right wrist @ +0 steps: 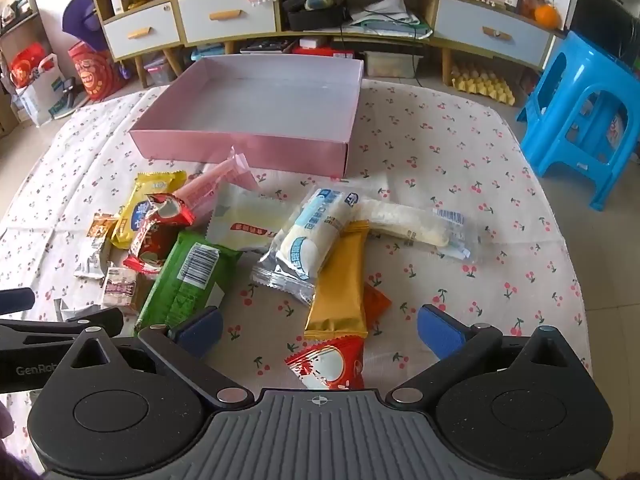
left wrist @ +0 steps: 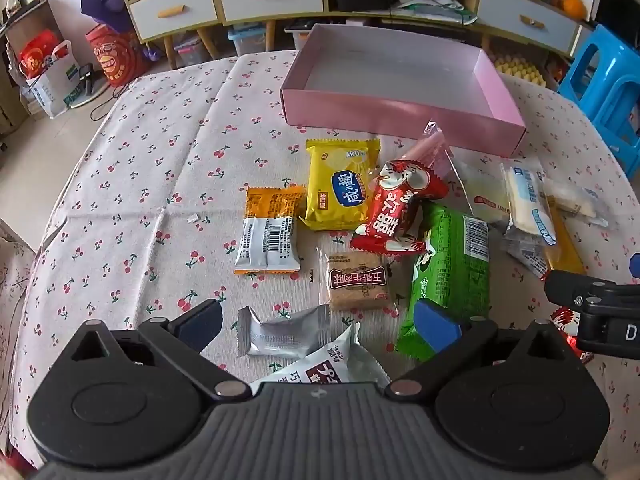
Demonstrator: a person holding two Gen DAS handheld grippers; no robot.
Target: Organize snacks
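An empty pink box point(left wrist: 404, 118) point(right wrist: 240, 146) stands at the far side of the cherry-print tablecloth. Several wrapped snacks lie in front of it: a yellow pack point(left wrist: 340, 184), a red pack point(left wrist: 396, 208), a green pack point(left wrist: 452, 276) point(right wrist: 188, 280), a silver packet point(left wrist: 284, 332), and a gold stick pack point(right wrist: 340, 284). My left gripper point(left wrist: 320, 328) hovers open above the silver packet, nothing between its fingers. My right gripper point(right wrist: 320, 334) hangs open over a small red-and-white pack point(right wrist: 328, 364), apart from it. The right gripper's side shows at the right edge of the left wrist view.
A blue plastic stool point(right wrist: 580, 112) stands right of the table. A low cabinet with white drawers point(right wrist: 224, 16) runs along the back wall. Red bags point(left wrist: 116, 56) sit on the floor at the left. Bare cloth point(left wrist: 140, 184) lies left of the snacks.
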